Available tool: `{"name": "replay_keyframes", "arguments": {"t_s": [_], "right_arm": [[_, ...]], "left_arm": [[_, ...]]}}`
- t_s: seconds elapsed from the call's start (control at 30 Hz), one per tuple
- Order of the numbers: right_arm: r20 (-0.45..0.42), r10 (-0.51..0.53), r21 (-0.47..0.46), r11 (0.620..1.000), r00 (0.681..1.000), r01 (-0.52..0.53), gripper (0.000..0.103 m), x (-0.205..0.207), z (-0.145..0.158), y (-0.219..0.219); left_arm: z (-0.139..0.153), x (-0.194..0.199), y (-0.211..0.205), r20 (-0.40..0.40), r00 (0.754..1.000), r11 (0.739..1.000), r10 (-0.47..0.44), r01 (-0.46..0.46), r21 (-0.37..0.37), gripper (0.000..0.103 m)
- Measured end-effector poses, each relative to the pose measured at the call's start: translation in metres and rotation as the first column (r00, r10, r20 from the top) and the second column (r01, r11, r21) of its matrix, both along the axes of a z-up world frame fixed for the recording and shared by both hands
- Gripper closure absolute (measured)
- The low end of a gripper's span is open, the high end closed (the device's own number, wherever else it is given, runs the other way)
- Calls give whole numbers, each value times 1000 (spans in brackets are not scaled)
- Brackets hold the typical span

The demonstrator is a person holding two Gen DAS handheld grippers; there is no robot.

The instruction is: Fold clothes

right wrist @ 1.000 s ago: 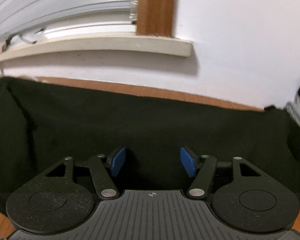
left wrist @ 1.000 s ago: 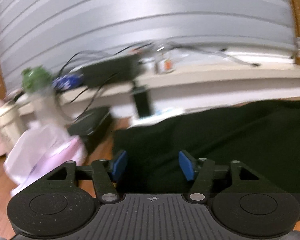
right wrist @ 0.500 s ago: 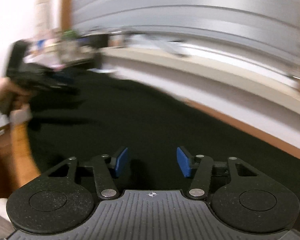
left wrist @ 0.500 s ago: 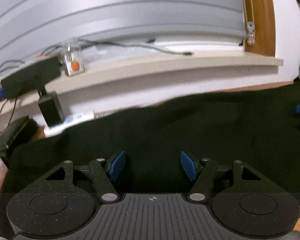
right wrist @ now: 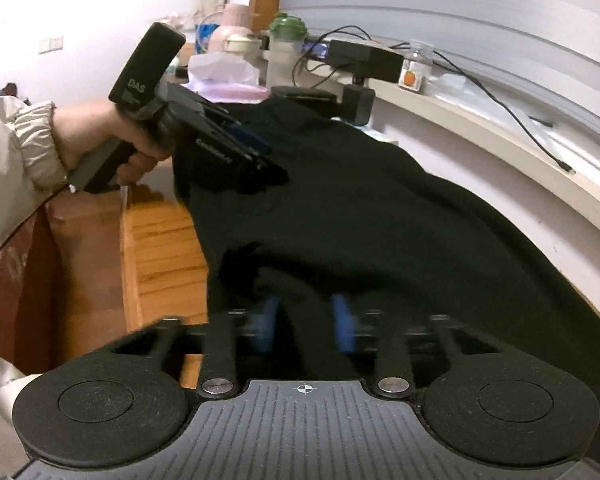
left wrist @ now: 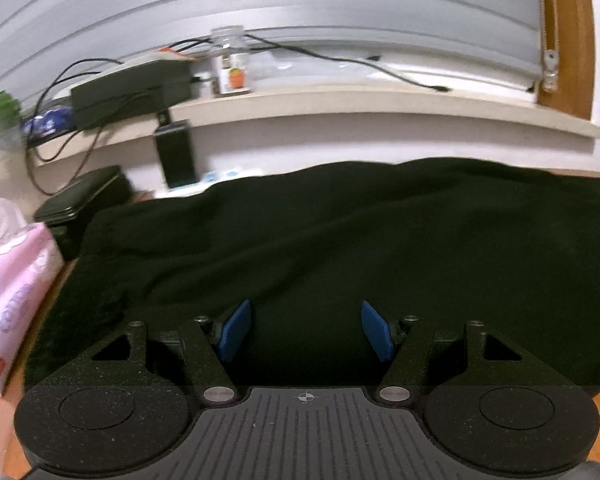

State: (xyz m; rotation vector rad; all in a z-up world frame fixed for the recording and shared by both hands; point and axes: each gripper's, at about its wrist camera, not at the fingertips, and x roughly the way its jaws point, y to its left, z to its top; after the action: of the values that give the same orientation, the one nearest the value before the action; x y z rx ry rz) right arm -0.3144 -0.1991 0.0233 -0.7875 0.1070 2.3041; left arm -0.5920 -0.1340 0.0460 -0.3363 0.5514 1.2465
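Observation:
A black garment point(left wrist: 340, 240) lies spread across the wooden table point(right wrist: 160, 248), reaching the wall at the back. My left gripper point(left wrist: 306, 332) hovers low over the garment's left part, its blue pads point(left wrist: 236, 330) wide apart with nothing pinched between them. The right wrist view shows that gripper point(right wrist: 256, 152) from the side, held by a hand point(right wrist: 100, 140) at the garment's far corner. My right gripper point(right wrist: 303, 328) sits at the garment's near edge. Its jaws are closing, blurred, with a raised fold of the black cloth point(right wrist: 306, 300) squeezed between the pads.
A pink tissue pack point(left wrist: 8, 280) and a black case point(left wrist: 80, 200) sit left of the garment. The sill point(left wrist: 340, 100) holds a black box, cables, a small jar point(left wrist: 230, 64) and bottles. Bare wood point(right wrist: 156, 240) shows along the table's front edge.
The right gripper swung left along the garment, so its view now takes in the left hand, and its pads drew in on a fold. The left gripper's view swung right, then back left, and dipped.

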Motion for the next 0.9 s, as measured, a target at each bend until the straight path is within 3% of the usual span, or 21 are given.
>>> {"name": "replay_keyframes", "arguments": {"t_s": [0.23,0.53,0.73,0.9], "right_arm": [[-167,-54,34,998,985,60,100,34,46,-13],[-118,-68,6,998,991,70,100,36,24,-12],[-121,-76,2,997,990,77,97,37,26,-24],[-141,-79,-35,997,987,74,91,33,25,-33]], "left_arm": [[-3,-7,1,28,999,1000,-16,16,-19,37],[3,-10,-8,16,1000,1000,19,-19,12,37],[28,-52,-40,107,989,988,104,-115,101,34],[32,-86,-48,127,975,975,180,-194,105,34]]}}
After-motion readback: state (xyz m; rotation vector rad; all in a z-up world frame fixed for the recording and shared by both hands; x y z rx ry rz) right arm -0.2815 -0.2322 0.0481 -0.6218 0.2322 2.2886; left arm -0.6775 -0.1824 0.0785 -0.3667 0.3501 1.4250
